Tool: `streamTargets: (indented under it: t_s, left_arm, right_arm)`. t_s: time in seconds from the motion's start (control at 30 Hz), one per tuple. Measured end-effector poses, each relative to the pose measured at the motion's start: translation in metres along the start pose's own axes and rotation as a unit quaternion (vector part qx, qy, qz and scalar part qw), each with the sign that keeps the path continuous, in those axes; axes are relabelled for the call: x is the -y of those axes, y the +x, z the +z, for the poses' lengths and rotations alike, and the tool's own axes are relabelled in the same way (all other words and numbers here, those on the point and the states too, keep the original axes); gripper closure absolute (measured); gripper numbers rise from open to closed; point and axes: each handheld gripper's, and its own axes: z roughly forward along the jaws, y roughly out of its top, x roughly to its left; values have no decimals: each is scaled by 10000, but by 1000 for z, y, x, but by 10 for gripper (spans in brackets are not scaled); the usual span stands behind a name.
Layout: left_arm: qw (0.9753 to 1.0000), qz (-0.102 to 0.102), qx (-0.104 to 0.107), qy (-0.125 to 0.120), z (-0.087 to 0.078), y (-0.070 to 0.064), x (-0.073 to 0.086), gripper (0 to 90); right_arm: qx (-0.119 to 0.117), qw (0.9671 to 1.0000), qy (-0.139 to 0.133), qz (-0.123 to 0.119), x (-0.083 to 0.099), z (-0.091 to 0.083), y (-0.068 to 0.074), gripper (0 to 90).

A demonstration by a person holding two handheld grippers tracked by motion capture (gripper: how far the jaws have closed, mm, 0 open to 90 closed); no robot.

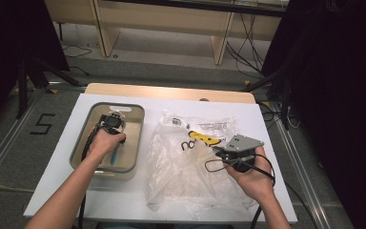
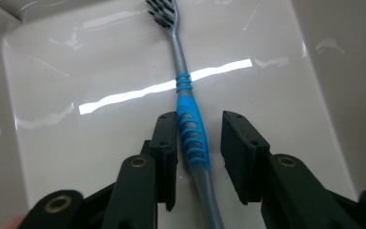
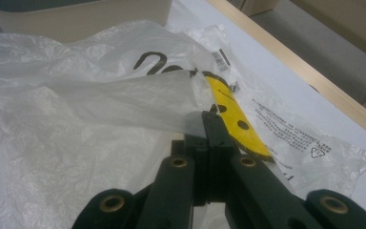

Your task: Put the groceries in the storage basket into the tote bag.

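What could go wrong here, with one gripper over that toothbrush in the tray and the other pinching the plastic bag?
The left gripper is open around the toothbrush, but one jaw already touches the handle while the other stands apart, so closing may push it sideways on the glossy tray. The right gripper is shut on a thin edge of the plastic bag, which might slip out or tear if pulled.

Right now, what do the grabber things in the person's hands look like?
Each is black with two flat, blocky jaws and brass-coloured rivets at the joints. The right gripper has a grey three-cornered plate on top and a black cable looping off it. The left gripper also trails a black cable. The forearms are bare, with no sleeves in view.
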Motion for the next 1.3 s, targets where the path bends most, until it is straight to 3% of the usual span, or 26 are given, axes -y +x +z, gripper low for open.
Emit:
streamTargets:
  t_s: [0.53,1.3]
  left_arm:
    - [10000,17,-30,59,-1,-2,-1,765]
    - [9999,-125,12,7,-4,2,0,782]
  right_arm:
    - [-16,10000,-20,-14,0,0,0,900]
    - [-18,10000,4,13,1,1,0,900]
